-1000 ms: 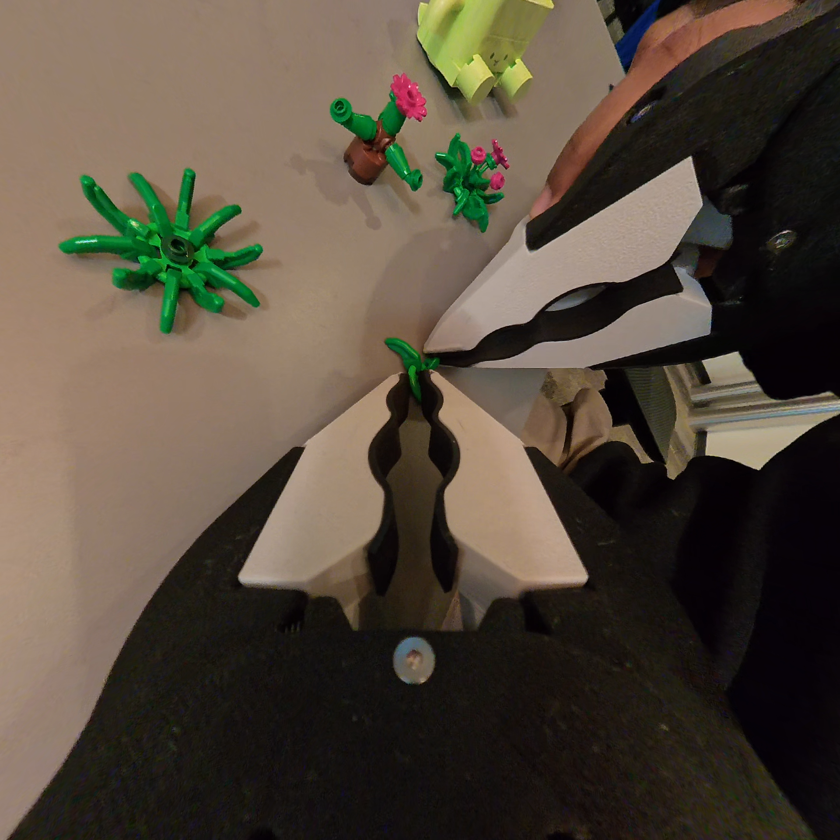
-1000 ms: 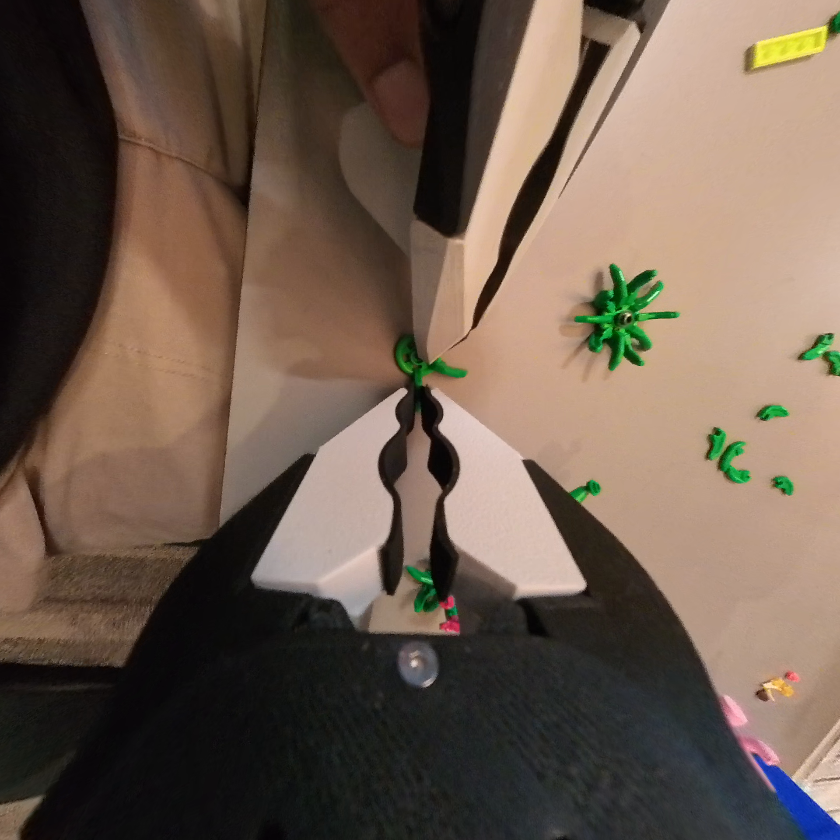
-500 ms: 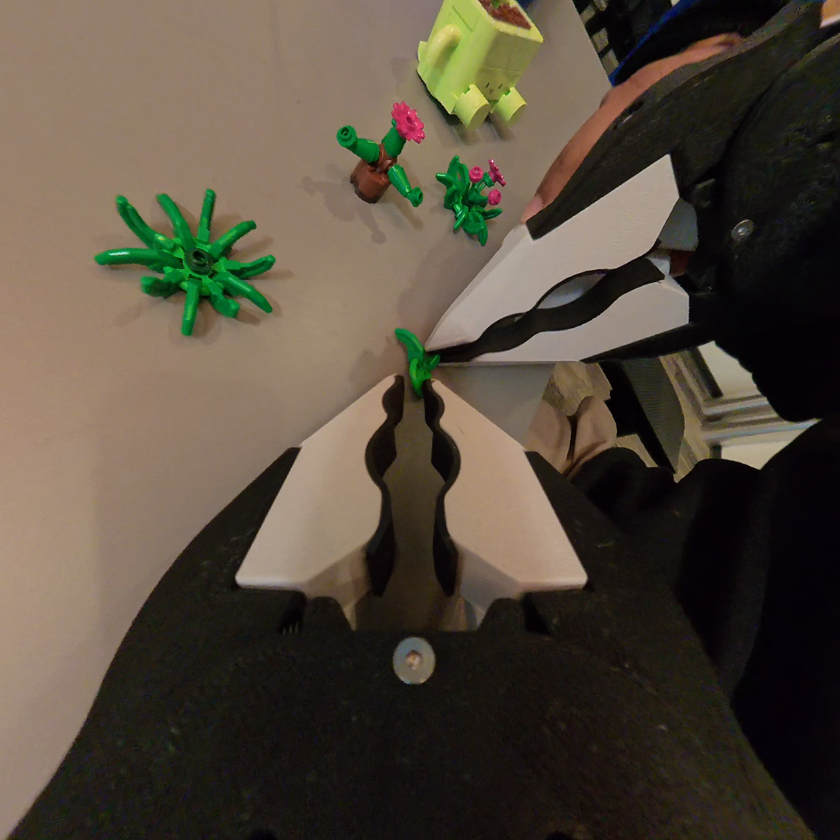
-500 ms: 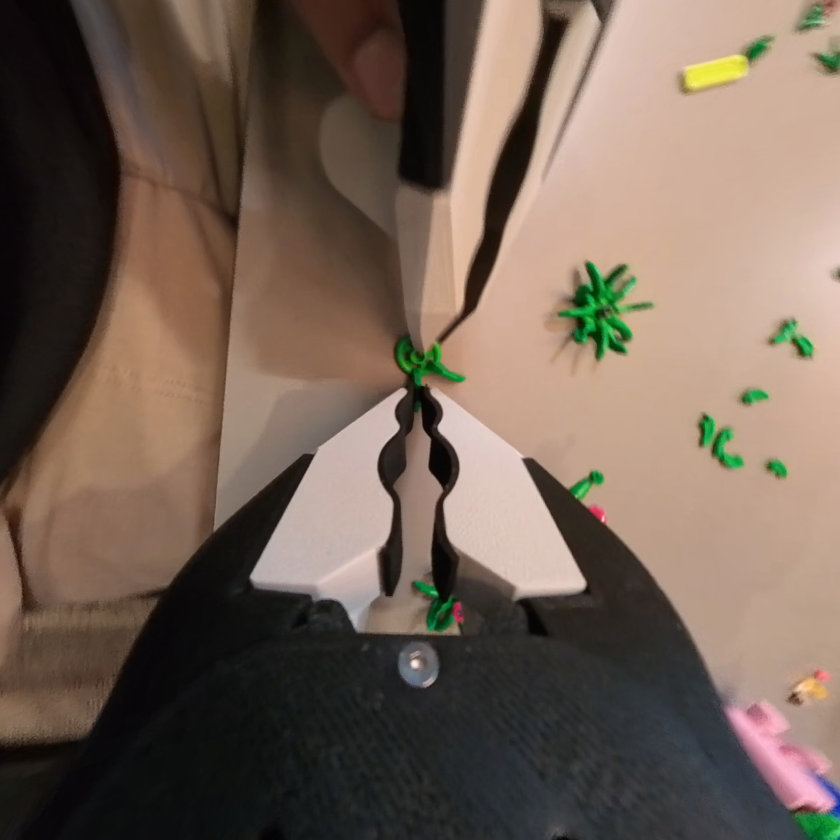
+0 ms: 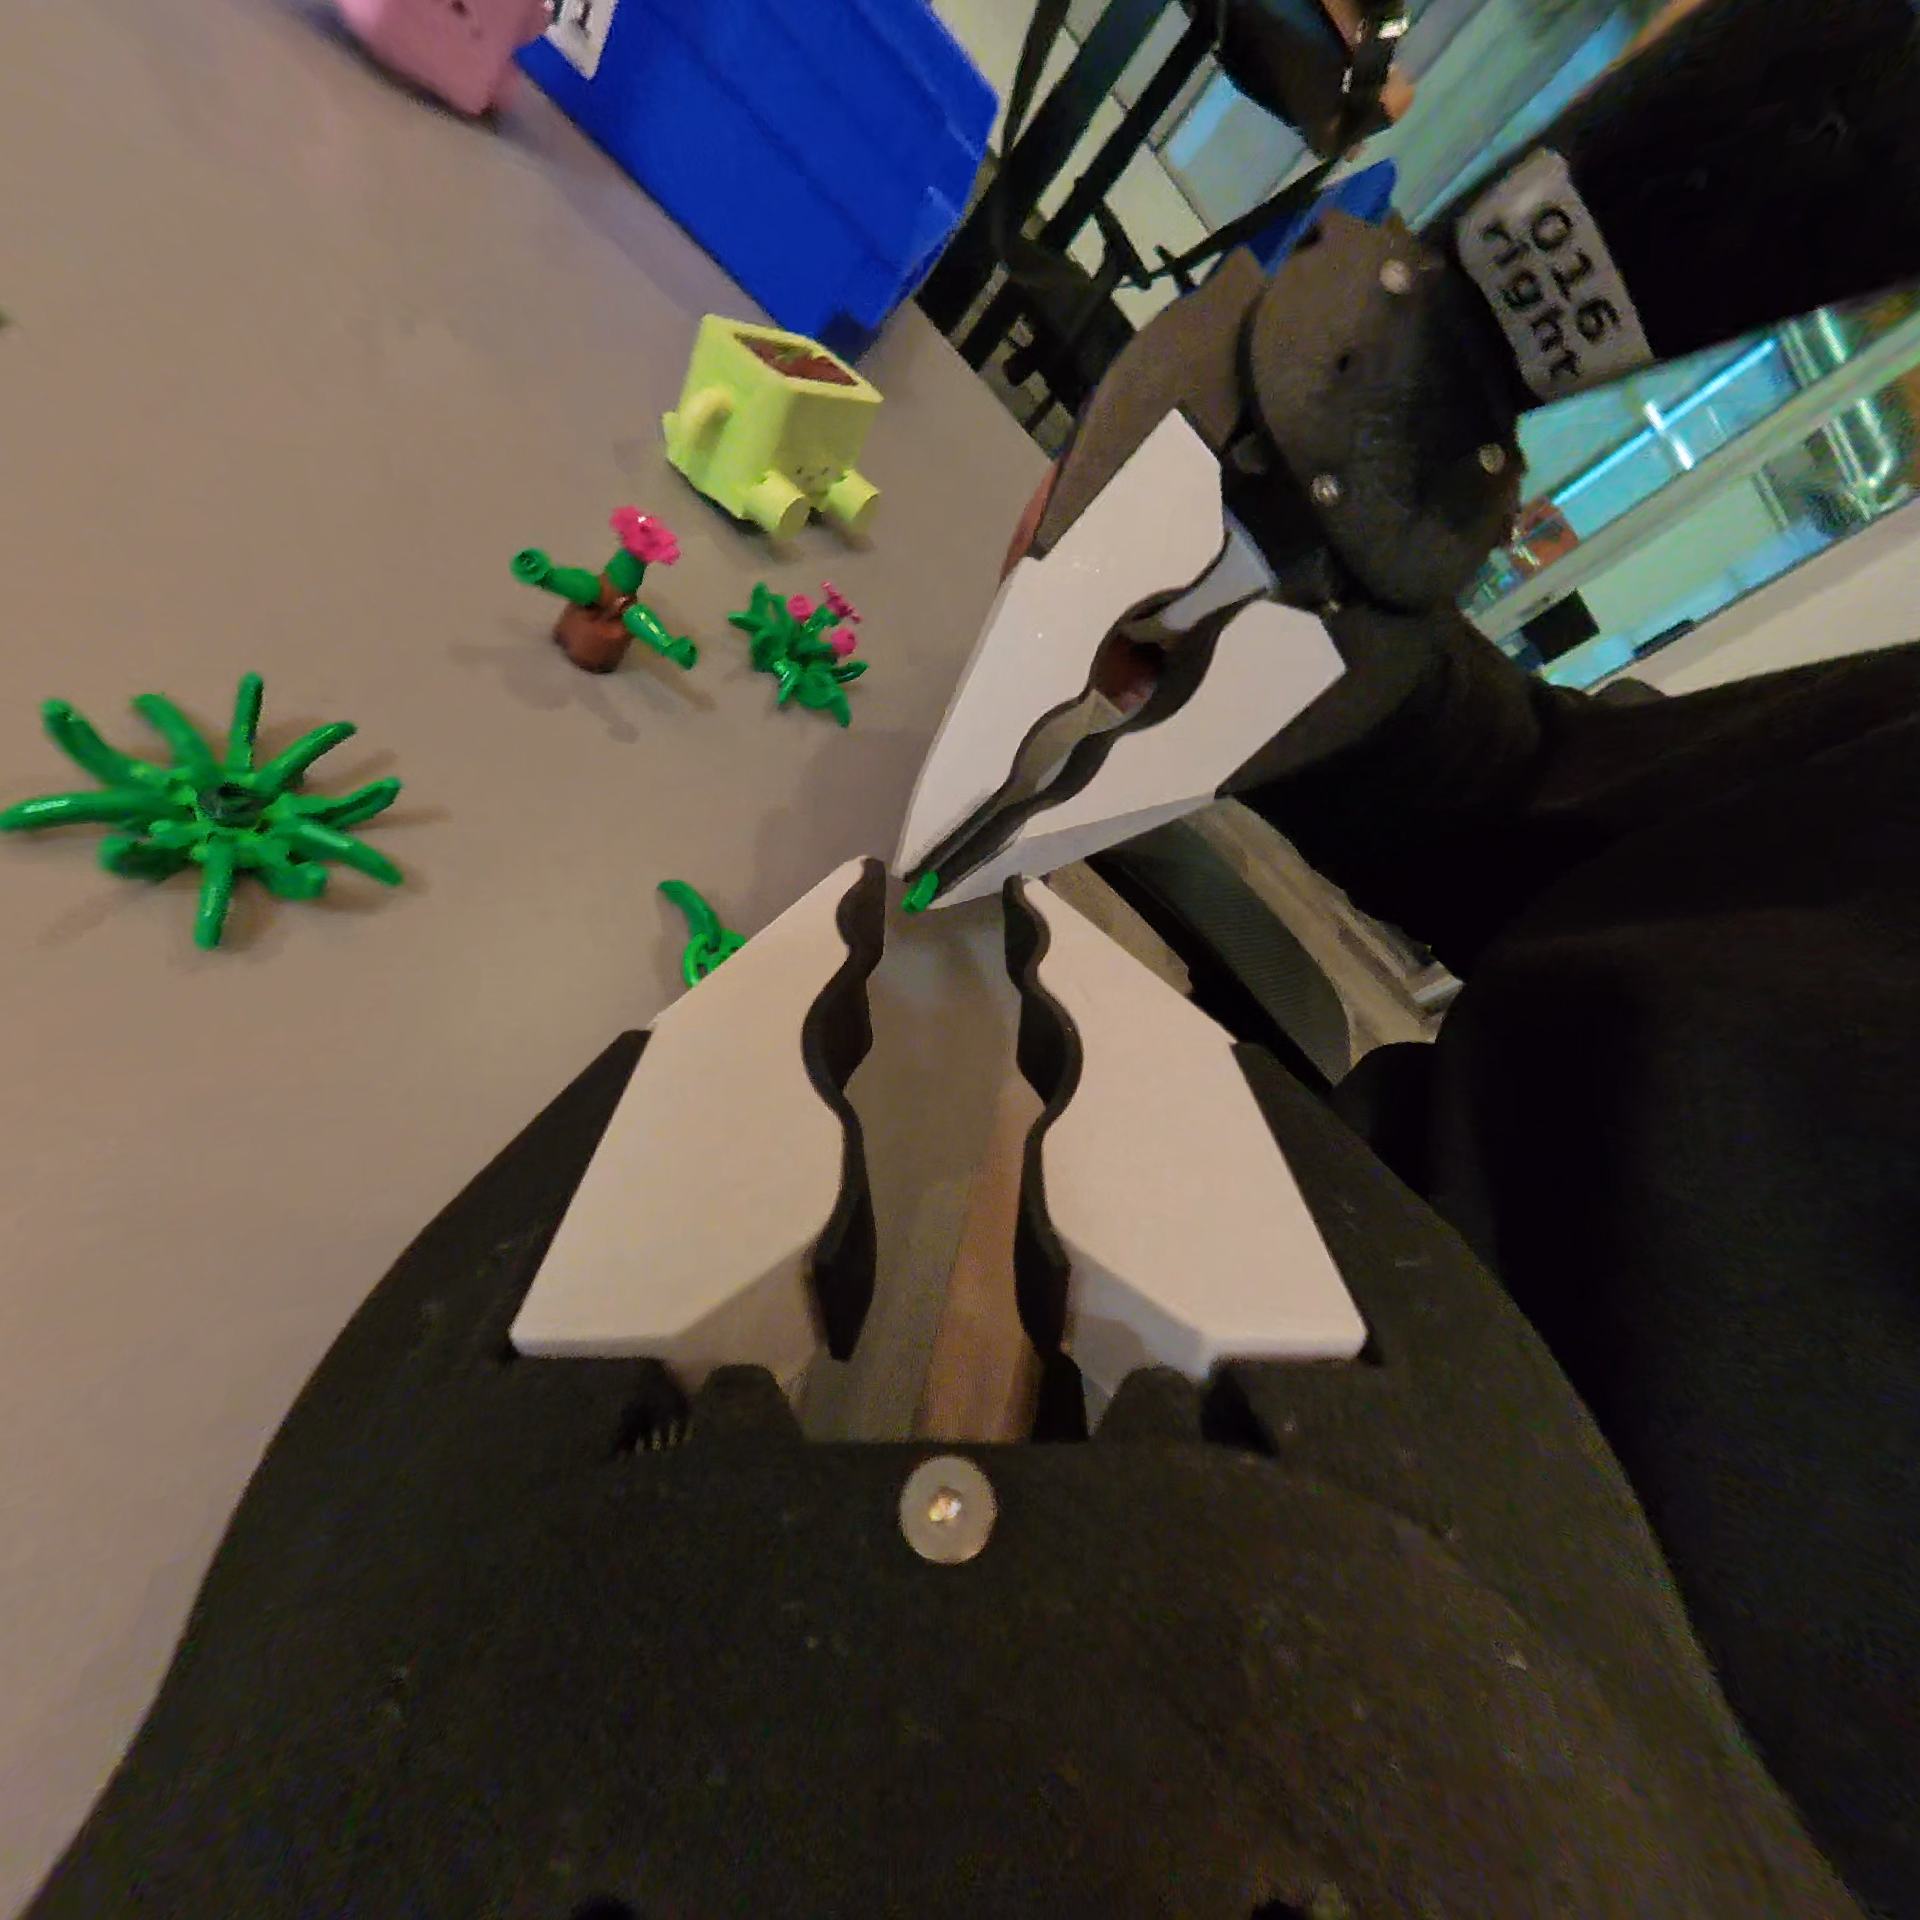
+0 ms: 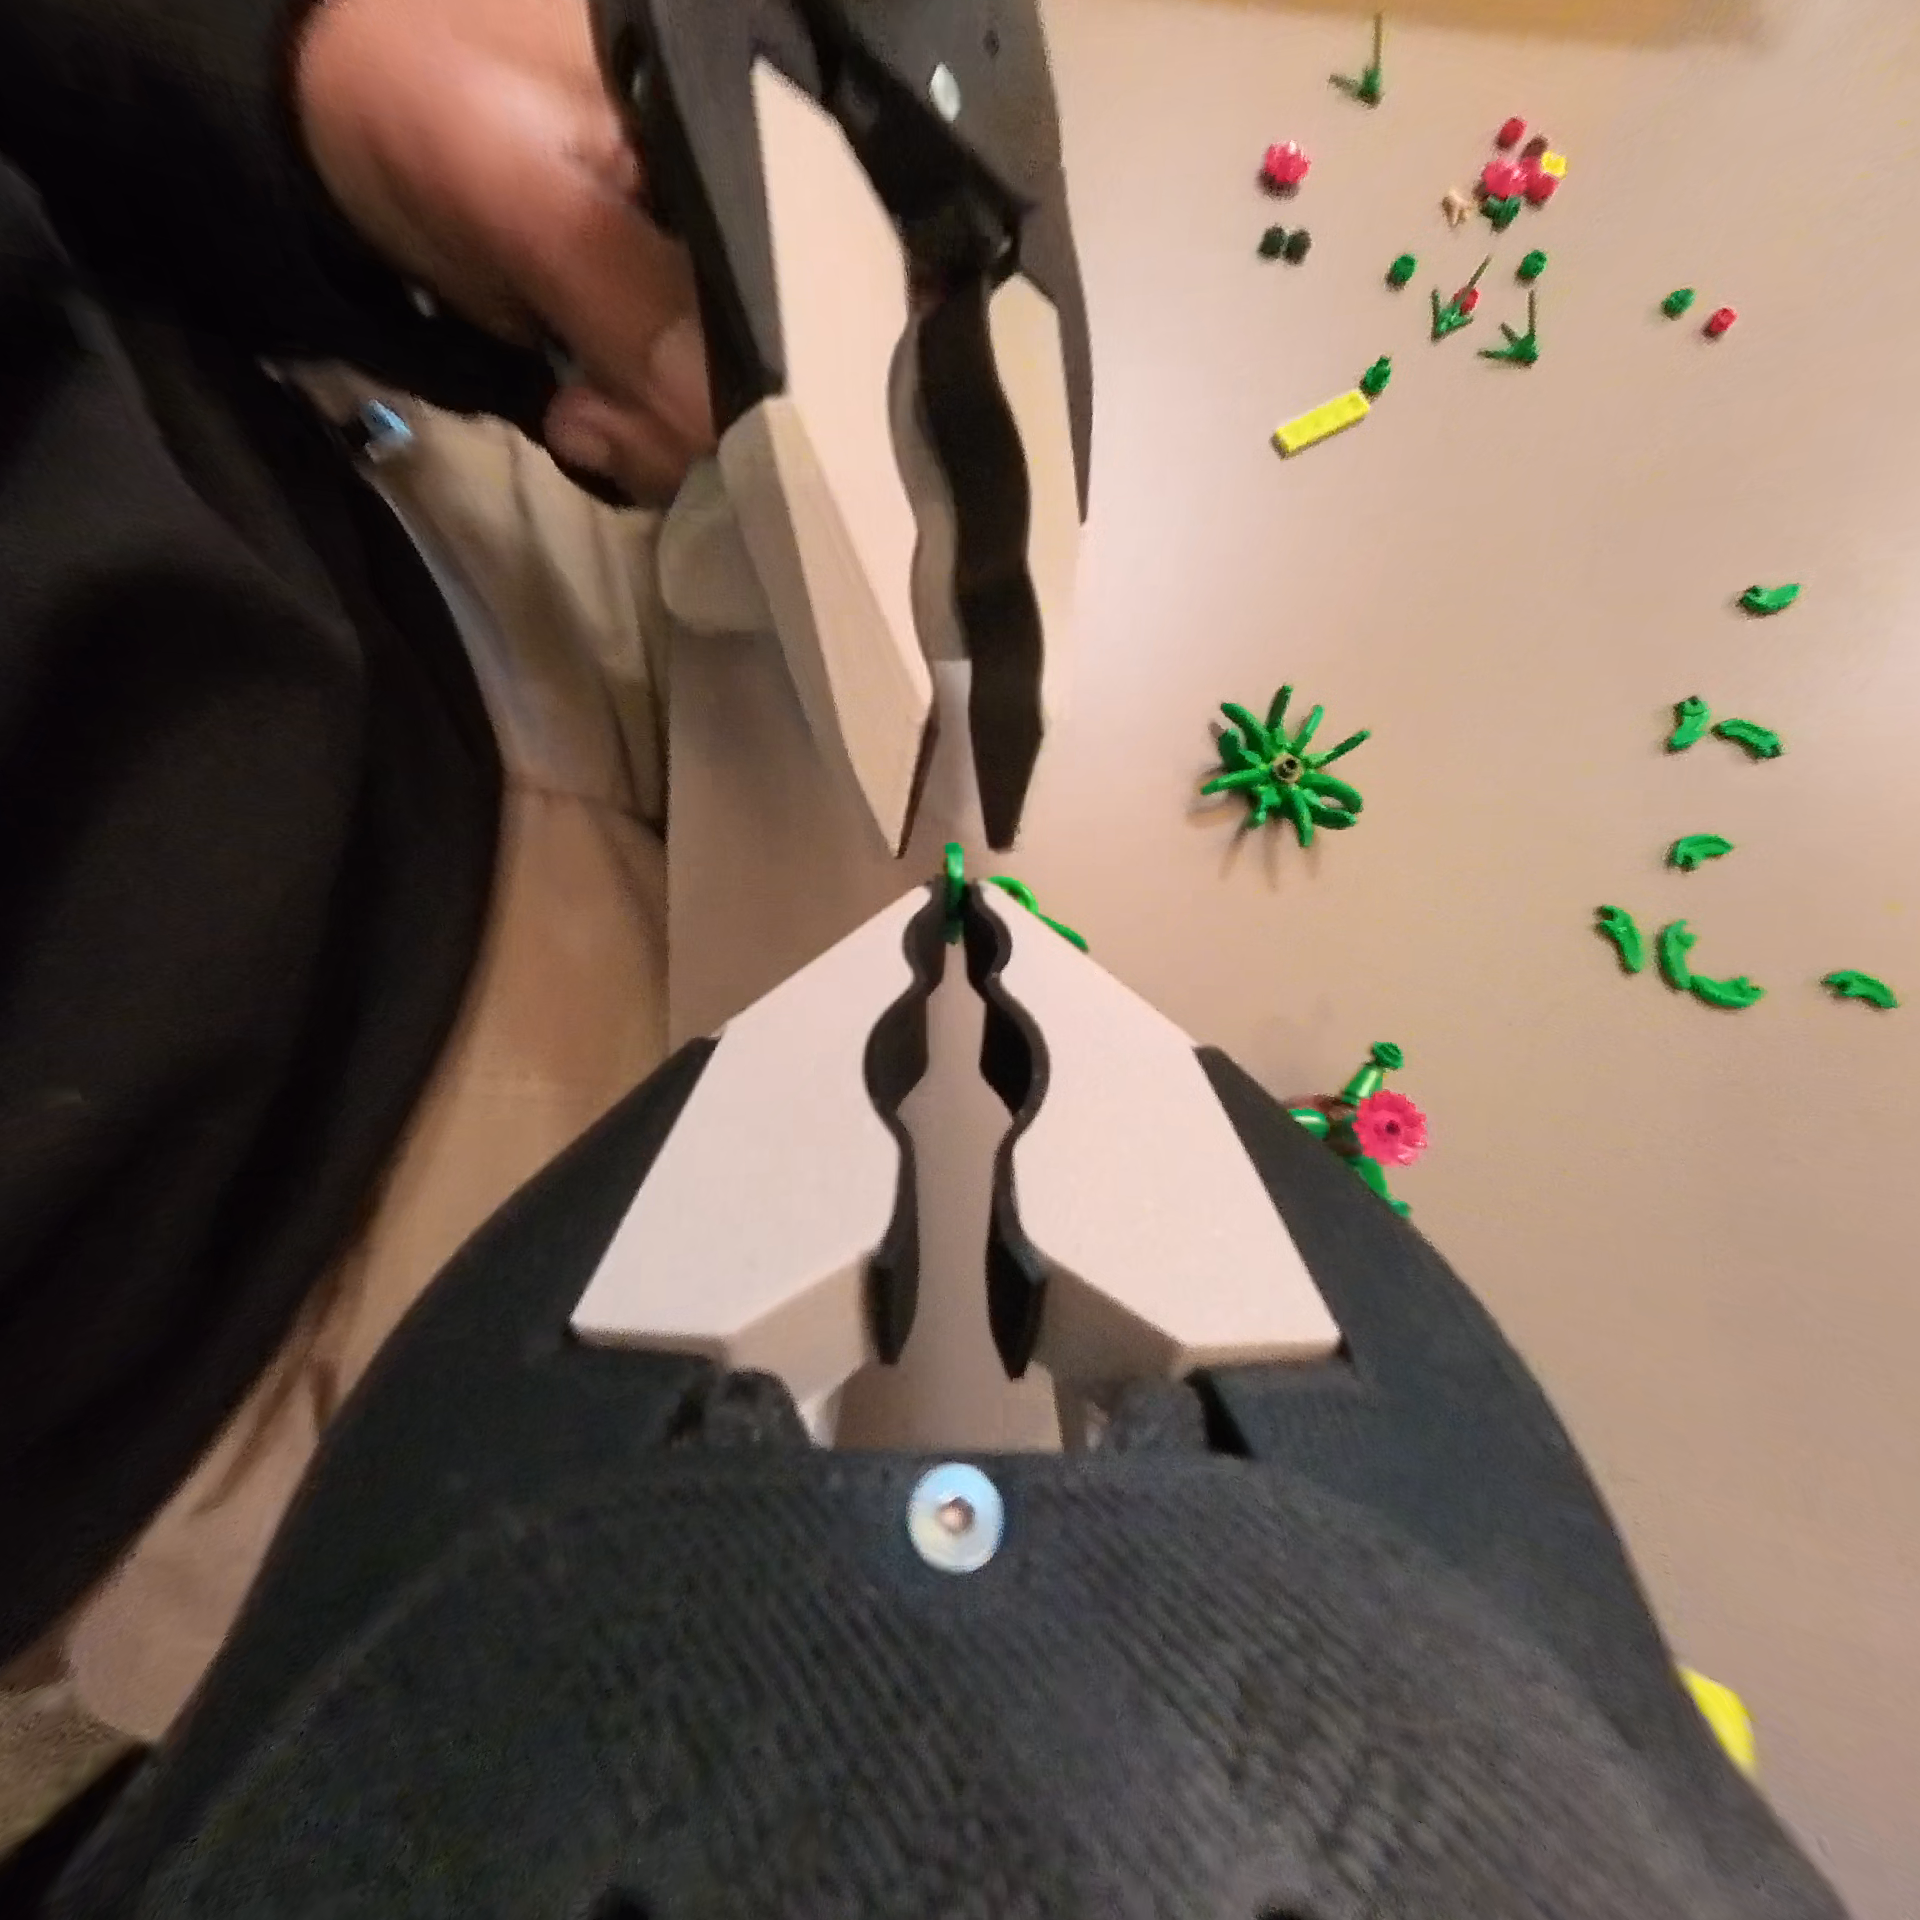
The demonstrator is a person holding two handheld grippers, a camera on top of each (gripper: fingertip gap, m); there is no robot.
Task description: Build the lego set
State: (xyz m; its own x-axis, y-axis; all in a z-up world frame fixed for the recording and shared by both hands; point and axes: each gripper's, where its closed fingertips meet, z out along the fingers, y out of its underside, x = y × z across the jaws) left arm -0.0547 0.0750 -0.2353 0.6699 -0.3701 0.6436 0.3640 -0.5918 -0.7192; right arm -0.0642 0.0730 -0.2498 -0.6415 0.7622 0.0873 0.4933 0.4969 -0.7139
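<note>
A matte grey-beige tabletop (image 5: pixel 312 343) fills most of the left wrist view, its far edge running diagonally to the right. At that far edge a blue plastic bin (image 5: pixel 769 135) rests on the table. Beyond the edge stand black metal frame legs (image 5: pixel 1049 177), and farther right, glass panels with pale metal framing (image 5: pixel 1714 436) glow teal and white, blurred. A grey ribbed surface (image 5: pixel 1268 966) lies below the table's near-right edge. In the right wrist view the same tabletop (image 6: pixel 1507 1351) looks warmer and pinkish-tan under the lighting, with soft shadows.
</note>
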